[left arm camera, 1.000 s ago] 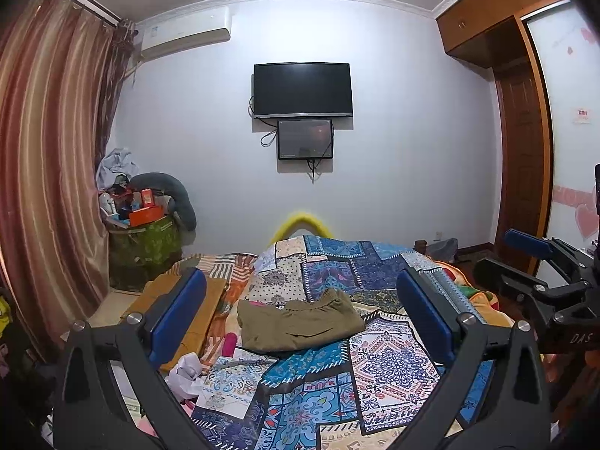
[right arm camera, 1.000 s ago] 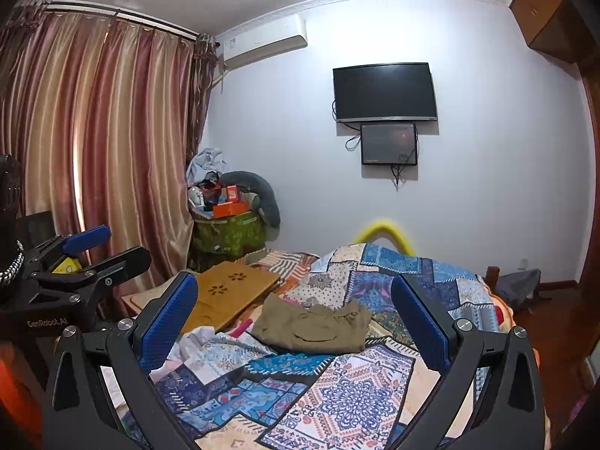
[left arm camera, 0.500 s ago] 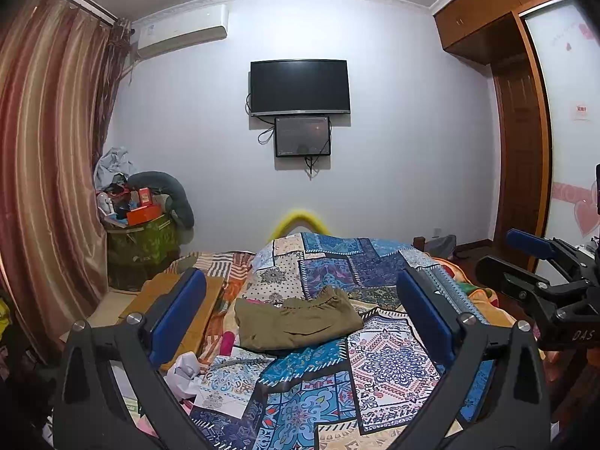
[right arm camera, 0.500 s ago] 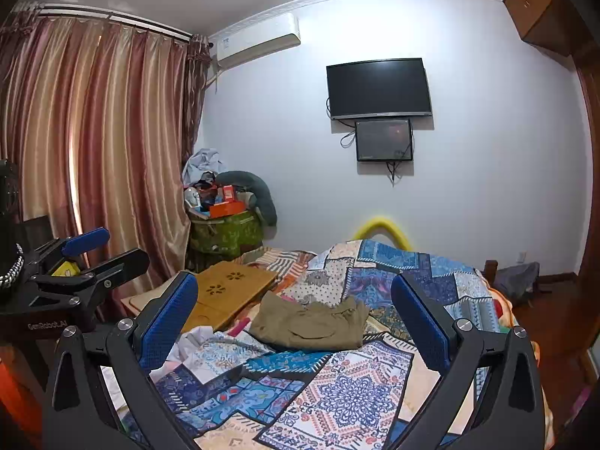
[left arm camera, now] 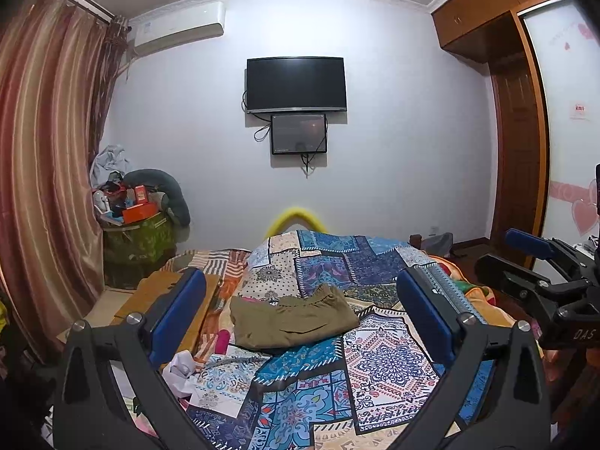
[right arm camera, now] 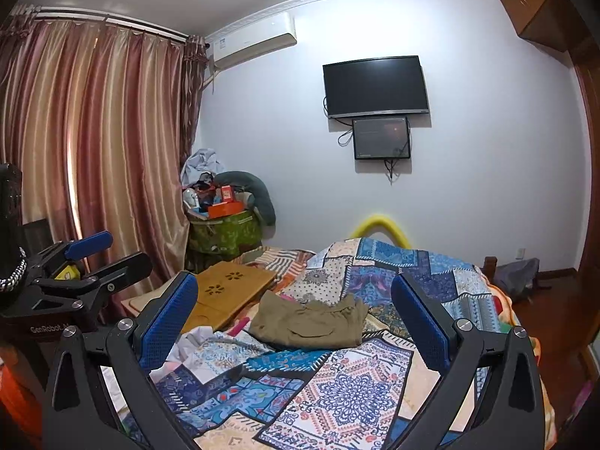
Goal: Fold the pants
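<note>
Olive-brown pants [left arm camera: 290, 320] lie in a folded bundle on the patchwork bedspread [left arm camera: 386, 363], waistband toward the far side. They also show in the right wrist view [right arm camera: 311, 322]. My left gripper [left arm camera: 300, 318] is open and empty, held above the bed, well short of the pants. My right gripper [right arm camera: 296, 322] is open and empty too, at about the same distance. Each gripper shows at the edge of the other's view: the right one [left arm camera: 540, 273] and the left one [right arm camera: 86, 266].
A wooden lap desk [right arm camera: 225, 292] lies at the bed's left edge beside crumpled white paper [left arm camera: 180, 369]. A cluttered green box [left arm camera: 138, 236] stands by the curtain. A TV [left arm camera: 296, 84] hangs on the far wall. A wardrobe [left arm camera: 513, 112] stands right.
Both grippers have tilted slightly, so the room has shifted down and a little left in both views. The pants have not moved. Both grippers stay open.
</note>
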`<state>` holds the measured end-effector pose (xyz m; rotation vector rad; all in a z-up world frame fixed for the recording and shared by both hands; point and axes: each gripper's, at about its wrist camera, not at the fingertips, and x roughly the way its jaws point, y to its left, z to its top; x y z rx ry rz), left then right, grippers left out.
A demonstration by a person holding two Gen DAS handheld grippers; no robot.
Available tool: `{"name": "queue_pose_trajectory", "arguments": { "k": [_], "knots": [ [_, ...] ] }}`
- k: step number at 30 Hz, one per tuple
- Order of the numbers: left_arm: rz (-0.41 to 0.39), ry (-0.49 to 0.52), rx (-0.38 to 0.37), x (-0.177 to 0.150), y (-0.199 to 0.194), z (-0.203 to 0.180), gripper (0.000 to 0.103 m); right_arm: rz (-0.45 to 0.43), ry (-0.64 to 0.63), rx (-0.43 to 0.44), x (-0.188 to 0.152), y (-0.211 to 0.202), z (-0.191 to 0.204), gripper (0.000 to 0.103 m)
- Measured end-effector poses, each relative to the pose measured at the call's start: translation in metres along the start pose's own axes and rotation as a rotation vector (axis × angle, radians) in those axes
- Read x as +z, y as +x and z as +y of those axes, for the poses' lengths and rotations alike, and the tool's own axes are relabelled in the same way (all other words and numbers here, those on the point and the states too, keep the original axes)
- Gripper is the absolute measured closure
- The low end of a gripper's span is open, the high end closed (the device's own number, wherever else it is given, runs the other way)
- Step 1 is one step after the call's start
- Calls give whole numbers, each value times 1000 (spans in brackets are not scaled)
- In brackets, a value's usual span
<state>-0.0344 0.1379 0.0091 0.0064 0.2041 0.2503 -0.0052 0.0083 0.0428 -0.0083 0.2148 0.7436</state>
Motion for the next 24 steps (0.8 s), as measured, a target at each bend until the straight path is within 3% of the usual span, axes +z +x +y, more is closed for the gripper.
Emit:
{"name": "queue_pose_trajectory", "arguments": {
  "k": [24],
  "knots": [
    [32, -7, -31, -2, 10, -1, 0, 7, 13, -3, -2, 1, -4, 0]
  ]
}}
